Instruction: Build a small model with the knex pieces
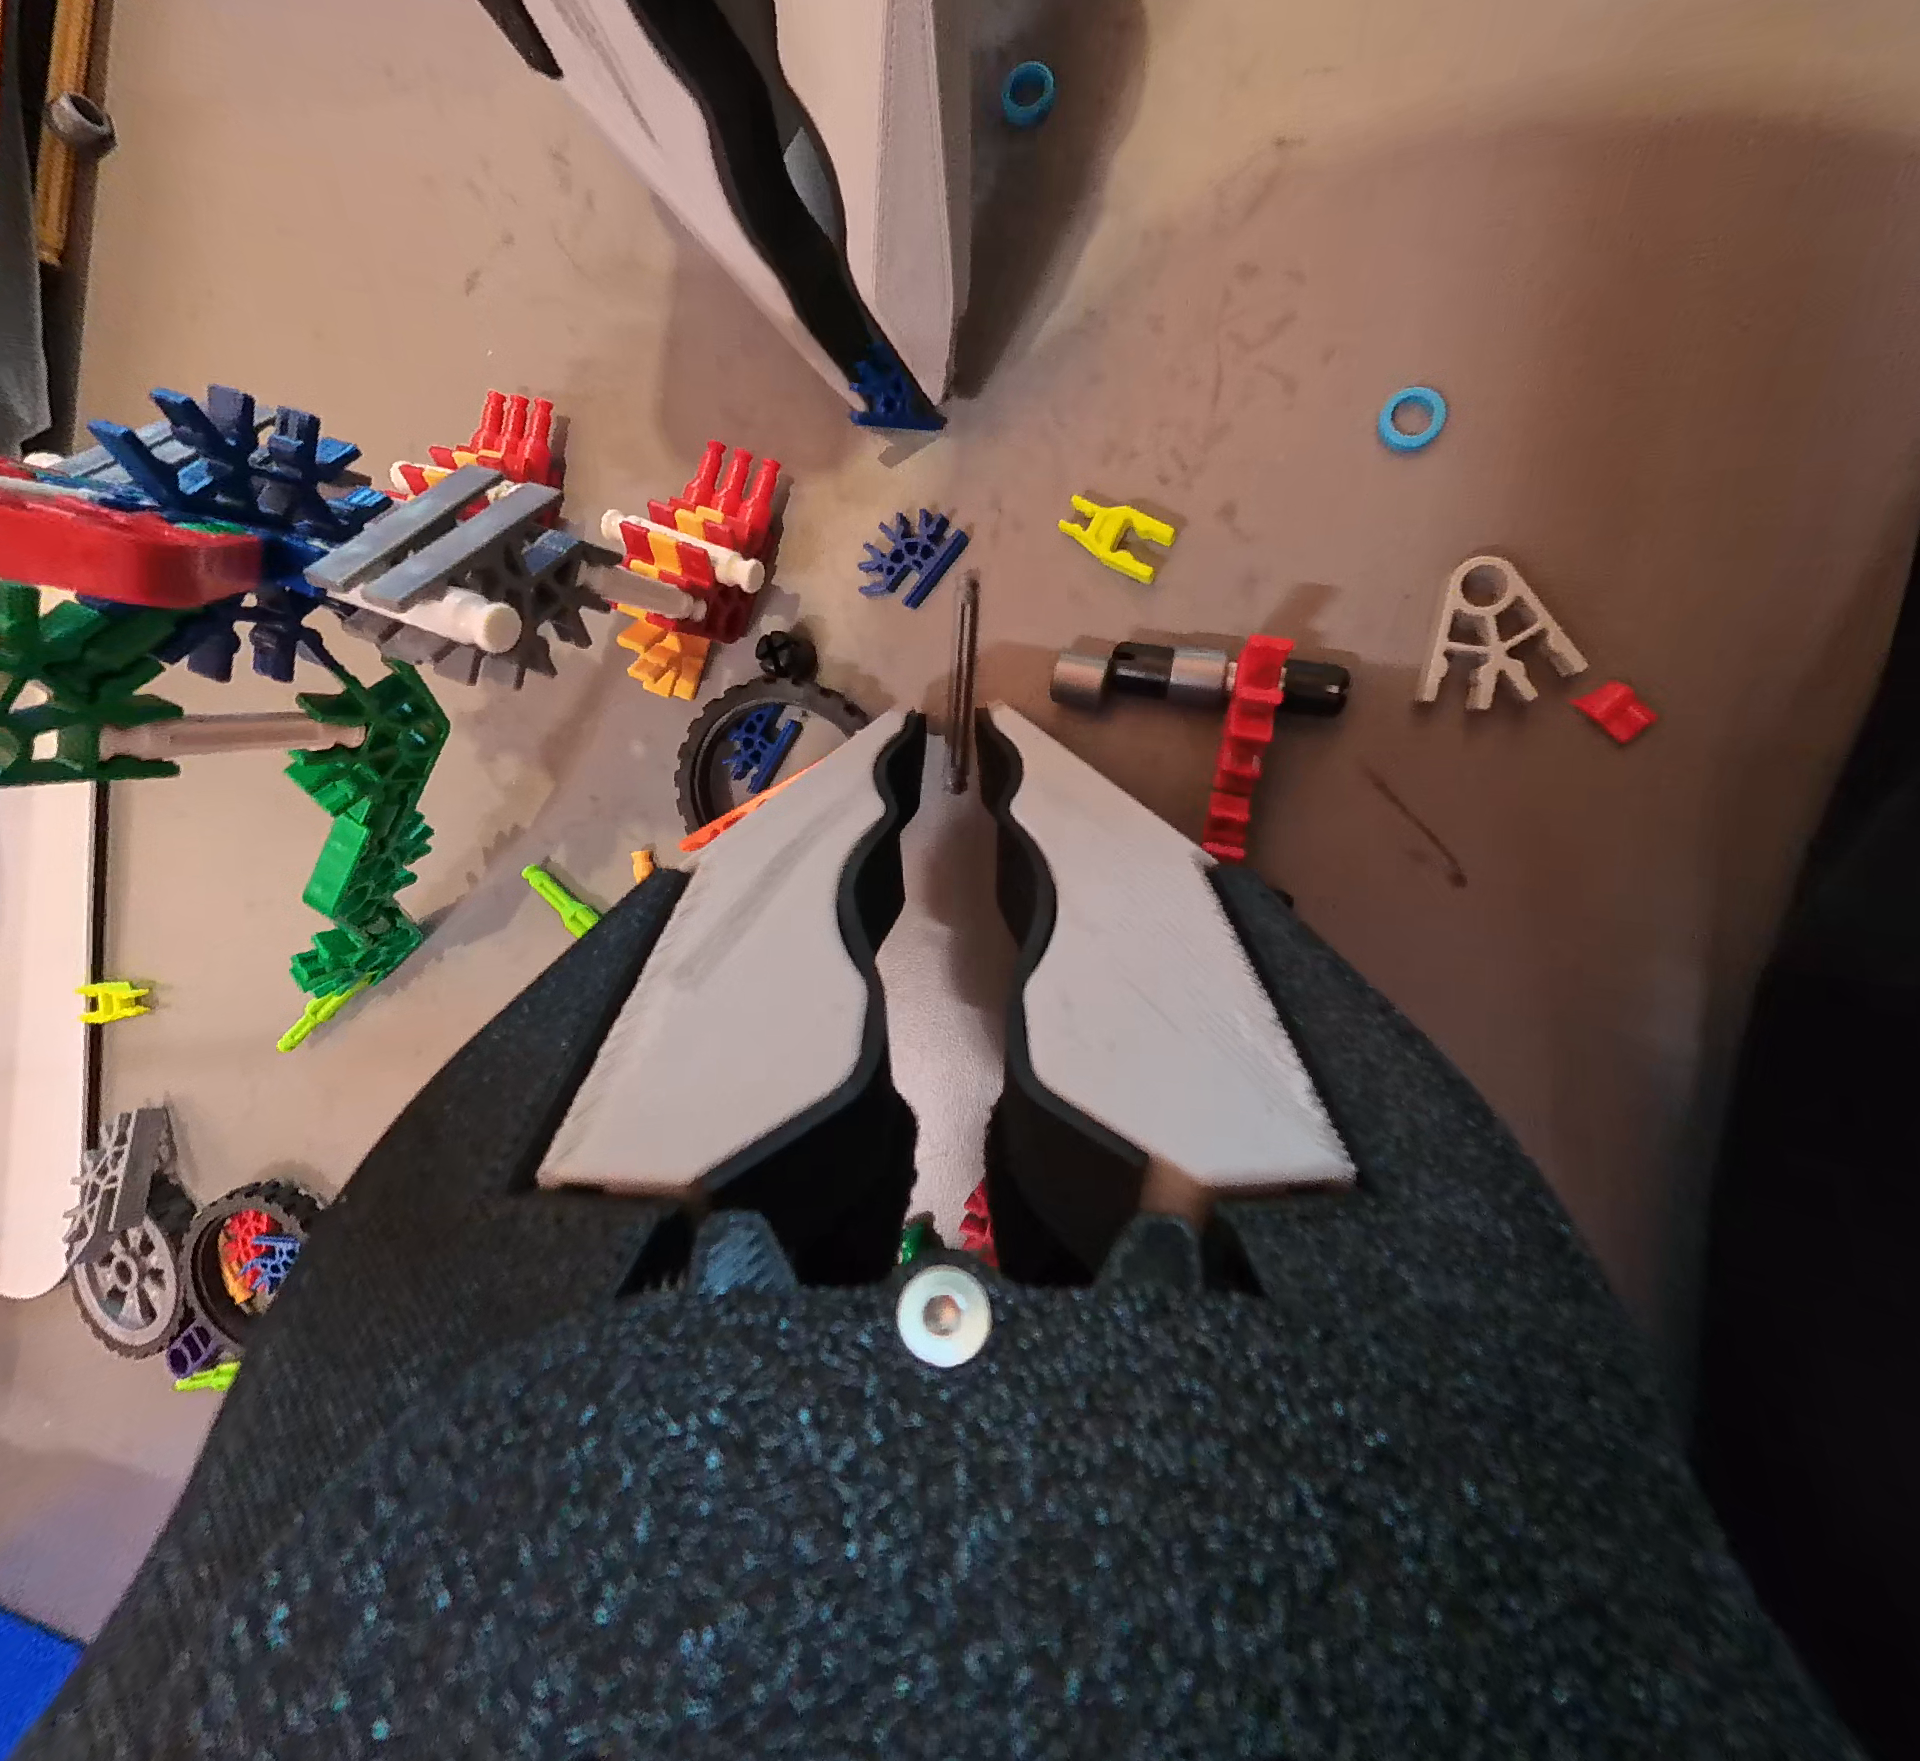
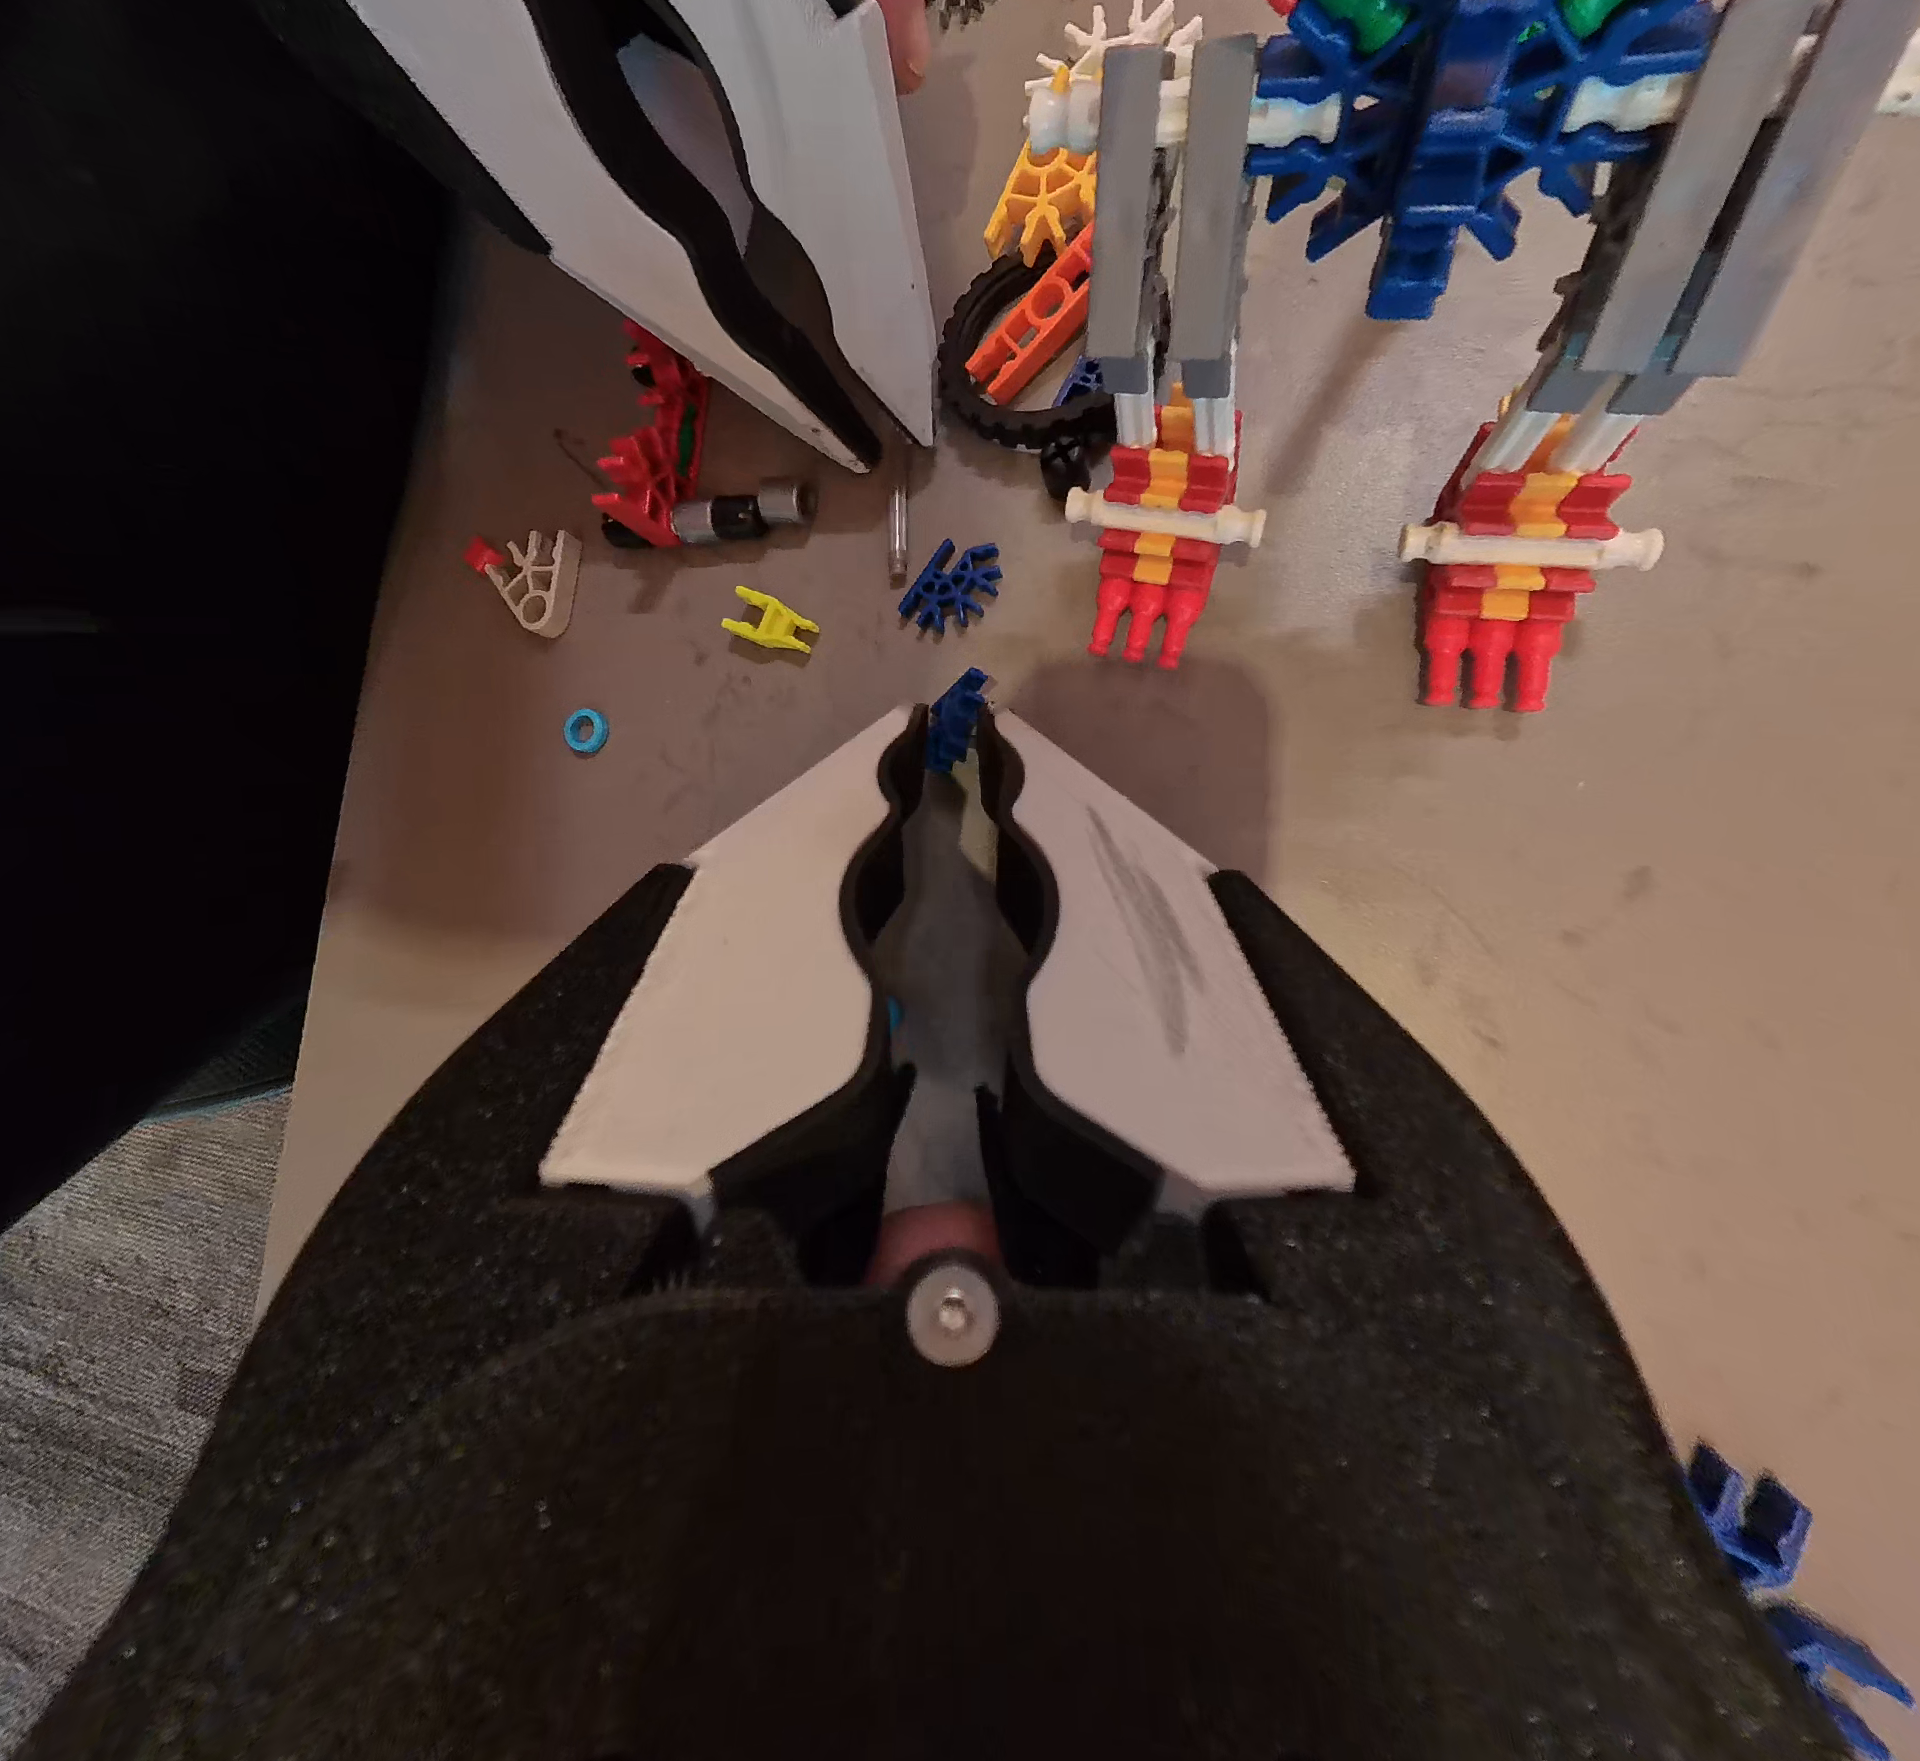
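Tan table (image 1: 1351, 257), thin grey rod (image 1: 964, 672) lengthwise between left gripper (image 1: 951, 724) fingers

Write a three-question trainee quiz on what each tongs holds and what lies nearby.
1. True or false: the right tongs grip a blue connector.
2. What do the left tongs pinch? A) yellow clip B) thin grey rod C) blue ring
3. Fill in: the loose blue connector lies between the rod and the red-and-_____ stack.

Key: 1 true; 2 B; 3 yellow.
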